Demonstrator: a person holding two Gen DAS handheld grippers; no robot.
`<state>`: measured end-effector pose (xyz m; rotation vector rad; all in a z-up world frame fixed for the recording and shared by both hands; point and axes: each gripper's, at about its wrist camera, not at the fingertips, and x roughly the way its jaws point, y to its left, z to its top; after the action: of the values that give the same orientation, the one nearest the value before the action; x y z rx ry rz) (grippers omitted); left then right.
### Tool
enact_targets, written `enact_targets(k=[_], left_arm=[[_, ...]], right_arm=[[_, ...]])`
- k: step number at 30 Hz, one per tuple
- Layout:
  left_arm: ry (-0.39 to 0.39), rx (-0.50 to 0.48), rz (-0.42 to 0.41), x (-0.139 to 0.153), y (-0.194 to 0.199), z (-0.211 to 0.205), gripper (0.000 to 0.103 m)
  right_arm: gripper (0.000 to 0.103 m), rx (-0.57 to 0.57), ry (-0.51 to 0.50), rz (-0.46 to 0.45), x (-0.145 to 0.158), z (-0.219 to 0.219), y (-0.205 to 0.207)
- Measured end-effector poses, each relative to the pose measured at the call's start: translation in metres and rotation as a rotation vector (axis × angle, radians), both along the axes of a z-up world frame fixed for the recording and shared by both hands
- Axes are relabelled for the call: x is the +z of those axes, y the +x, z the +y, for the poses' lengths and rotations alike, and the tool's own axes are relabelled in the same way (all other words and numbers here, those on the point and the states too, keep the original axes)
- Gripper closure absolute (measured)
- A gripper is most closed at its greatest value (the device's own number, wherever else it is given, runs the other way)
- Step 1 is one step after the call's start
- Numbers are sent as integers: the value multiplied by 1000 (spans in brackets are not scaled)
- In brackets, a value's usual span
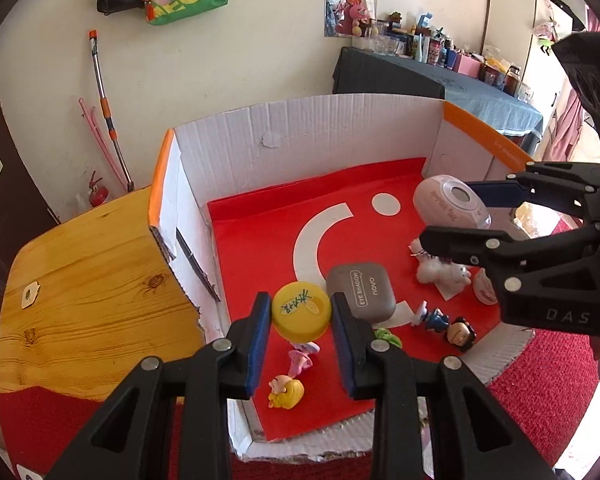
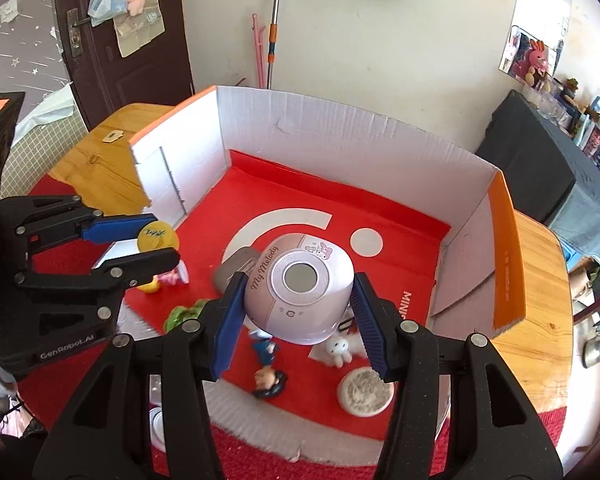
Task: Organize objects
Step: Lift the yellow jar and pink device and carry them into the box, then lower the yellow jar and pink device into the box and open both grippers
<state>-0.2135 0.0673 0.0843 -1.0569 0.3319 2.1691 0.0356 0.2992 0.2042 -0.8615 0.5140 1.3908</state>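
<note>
One cardboard box (image 1: 300,128), two claws, one yellow tin (image 1: 301,316), one pink speaker (image 2: 300,288), one grey eyeshadow case (image 1: 362,291), several small figurines.

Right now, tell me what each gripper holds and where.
Left gripper: yellow lid, clamped across its rim. Right gripper: pink speaker, gripped by its sides.

Inside the box (image 1: 312,128) (open-fronted), the case (image 1: 360,290) lies right of the tin (image 1: 302,316), figurines (image 1: 446,322) apparently nearer.
</note>
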Motion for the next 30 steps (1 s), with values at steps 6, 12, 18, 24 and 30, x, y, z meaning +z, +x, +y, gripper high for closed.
enact_targets(k=[6, 12, 18, 24, 30], left_arm=[[-40, 18, -28, -12, -12, 11, 71], [-72, 34, -46, -19, -20, 16, 71], [-84, 39, -75, -24, -27, 24, 71], [-102, 32, -106, -30, -33, 29, 71], [-106, 27, -125, -36, -37, 27, 71]], right_arm=[[53, -52, -75, -15, -14, 35, 10], [53, -93, -137, -9, -28, 56, 16], [52, -110, -191, -3, -38, 68, 21], [52, -143, -223, 3, -42, 74, 28], [52, -162, -254, 9, -48, 78, 33]])
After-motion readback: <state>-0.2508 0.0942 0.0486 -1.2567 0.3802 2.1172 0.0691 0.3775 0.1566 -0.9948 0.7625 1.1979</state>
